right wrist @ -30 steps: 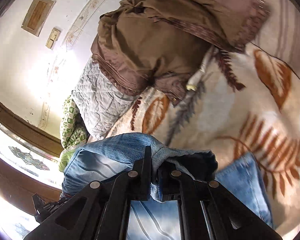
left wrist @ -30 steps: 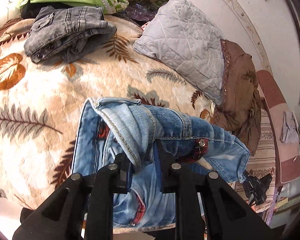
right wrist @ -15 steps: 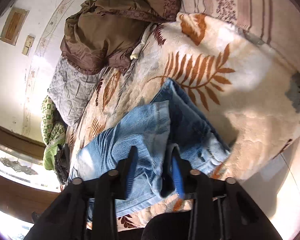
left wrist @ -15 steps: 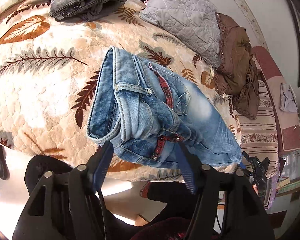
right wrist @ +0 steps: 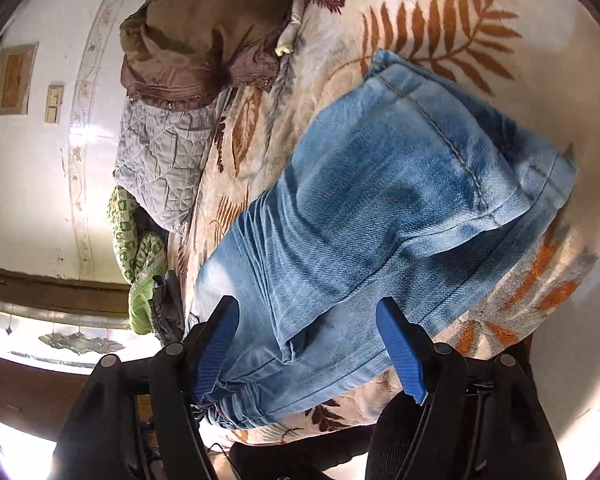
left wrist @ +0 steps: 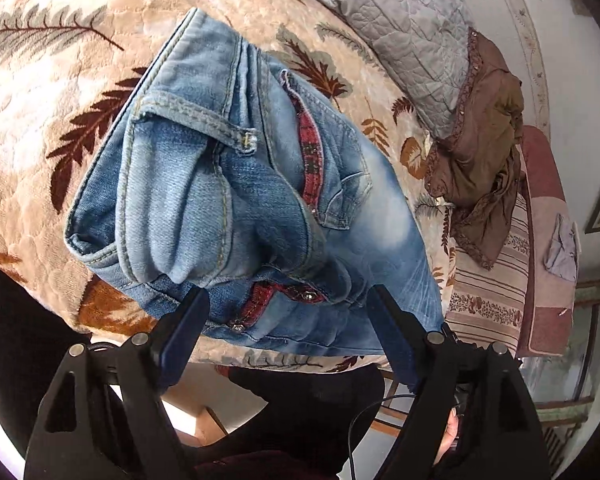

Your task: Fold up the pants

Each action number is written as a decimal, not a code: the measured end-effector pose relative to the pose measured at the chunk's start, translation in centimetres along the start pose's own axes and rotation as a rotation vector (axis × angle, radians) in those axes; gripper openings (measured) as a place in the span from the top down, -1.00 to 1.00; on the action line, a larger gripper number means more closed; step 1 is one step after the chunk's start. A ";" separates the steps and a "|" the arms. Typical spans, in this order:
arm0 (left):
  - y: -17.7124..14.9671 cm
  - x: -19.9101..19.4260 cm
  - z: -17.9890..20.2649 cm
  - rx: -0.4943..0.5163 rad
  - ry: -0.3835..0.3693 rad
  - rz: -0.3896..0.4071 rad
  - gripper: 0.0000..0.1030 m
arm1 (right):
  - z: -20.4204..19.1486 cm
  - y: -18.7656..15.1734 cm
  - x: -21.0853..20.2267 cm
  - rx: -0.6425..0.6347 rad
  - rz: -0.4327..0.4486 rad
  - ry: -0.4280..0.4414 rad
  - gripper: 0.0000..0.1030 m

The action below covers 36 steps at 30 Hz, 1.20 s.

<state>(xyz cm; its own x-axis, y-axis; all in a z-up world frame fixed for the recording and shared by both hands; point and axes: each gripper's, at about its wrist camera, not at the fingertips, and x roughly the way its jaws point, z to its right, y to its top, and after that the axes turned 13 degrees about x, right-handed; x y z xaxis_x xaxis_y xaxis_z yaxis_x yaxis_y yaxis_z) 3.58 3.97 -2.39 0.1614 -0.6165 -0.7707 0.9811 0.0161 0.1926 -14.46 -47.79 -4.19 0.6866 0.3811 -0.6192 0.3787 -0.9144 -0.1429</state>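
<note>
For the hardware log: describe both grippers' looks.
Left gripper: black angular arms with silver rivets, dark blue ribbed pads; thin black cable trails below. Right gripper: same black frame and rivets, brighter blue ribbed pads.

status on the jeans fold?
Left gripper open, right gripper open. Jeans folded on leaf-print blanket, free of both. Nothing in the way.

The jeans (left wrist: 236, 184) at frame centre are faded light blue denim with red plaid trim. Beneath them the blanket (left wrist: 60, 80) is cream with rust, brown and grey fern leaves. Upper right, a pale grey quilted pillow (left wrist: 404, 36) adjoins brown cloth (left wrist: 484, 148).
</note>
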 end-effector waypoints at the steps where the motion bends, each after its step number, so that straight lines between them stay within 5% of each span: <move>1: 0.4 0.8 -0.3 -0.014 0.011 -0.015 -0.58 | 0.4 0.3 0.4 0.028 -0.004 0.016 -0.43; 3: 1.2 1.9 -0.6 -0.031 0.027 -0.033 -0.54 | 0.7 0.8 1.2 0.056 0.007 0.033 -0.43; 5: 2.6 2.2 -0.5 -0.028 0.038 -0.026 0.30 | 0.5 1.3 1.8 0.056 0.025 0.054 -0.26; 6: 3.7 2.1 -0.1 -0.020 0.041 -0.027 0.38 | 0.1 1.6 2.1 0.041 0.032 0.066 0.47; 7: 4.8 1.5 0.5 -0.008 0.037 -0.011 0.46 | -0.7 2.2 2.4 0.021 0.034 0.047 0.91; 9: 7.1 -1.1 2.1 0.035 0.040 0.067 0.56 | -3.6 3.8 2.3 -0.026 0.040 0.057 0.92; 12: 8.5 -6.4 4.6 0.105 -0.026 0.206 0.56 | -10.3 4.5 -1.4 -0.148 0.122 0.194 0.92; 16: 6.4 -8.3 4.4 0.179 0.011 0.232 0.54 | -14.2 1.7 -4.5 -0.328 0.153 0.227 0.91; 18: 4.2 -6.4 1.9 0.193 0.042 0.179 0.50 | -12.4 0.2 -4.0 -0.350 0.117 0.173 0.91; 23: -0.7 0.8 -5.8 0.010 0.035 -0.079 0.50 | -2.2 -1.0 0.1 -0.213 0.014 -0.058 0.91; 26: -1.3 -0.9 -6.2 -0.021 -0.022 -0.016 0.50 | 0.5 -1.1 0.0 -0.131 0.000 -0.027 0.91; 30: -1.6 -1.8 -4.8 0.059 0.037 0.020 0.49 | 0.2 -2.2 -1.7 -0.160 0.034 0.029 0.89; 36: -1.7 -0.7 -6.1 0.026 0.024 -0.019 0.49 | 3.2 -2.1 0.5 -0.086 0.013 -0.102 0.74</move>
<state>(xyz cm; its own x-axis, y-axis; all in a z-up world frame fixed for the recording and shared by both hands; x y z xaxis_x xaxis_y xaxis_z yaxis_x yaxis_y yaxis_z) 2.45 9.21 -5.89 0.1456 -0.5975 -0.7885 0.9810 -0.0159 0.1932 -16.92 -46.09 -6.66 0.6270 0.3493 -0.6963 0.4252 -0.9024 -0.0699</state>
